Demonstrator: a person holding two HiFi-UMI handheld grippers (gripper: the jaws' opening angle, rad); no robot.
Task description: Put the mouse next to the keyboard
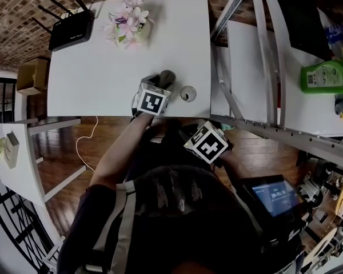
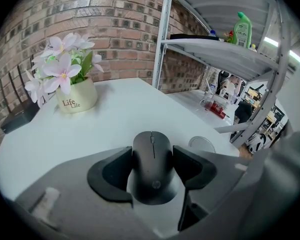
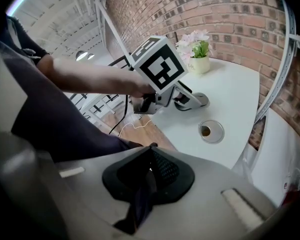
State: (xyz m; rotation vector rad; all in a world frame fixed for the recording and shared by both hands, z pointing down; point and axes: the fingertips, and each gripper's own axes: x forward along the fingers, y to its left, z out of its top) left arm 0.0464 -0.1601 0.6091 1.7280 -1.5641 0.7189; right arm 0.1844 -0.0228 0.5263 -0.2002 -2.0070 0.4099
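A black wireless mouse (image 2: 152,170) sits between the pads of my left gripper (image 2: 151,151), which is shut on its sides. In the head view that left gripper (image 1: 160,84) reaches over the near edge of the white table (image 1: 103,79), with the mouse (image 1: 167,76) at its tip, low over the tabletop. My right gripper (image 1: 201,138) hangs off the table, close to the person's body. Its jaws (image 3: 150,176) are shut with nothing between them. No keyboard shows in any view.
A cream pot of pink flowers (image 1: 127,26) stands at the table's back, and a black router (image 1: 71,30) at its far left corner. A round cable hole (image 1: 187,93) lies just right of the mouse. Metal shelving (image 1: 263,56) with a green bottle (image 1: 327,76) stands right.
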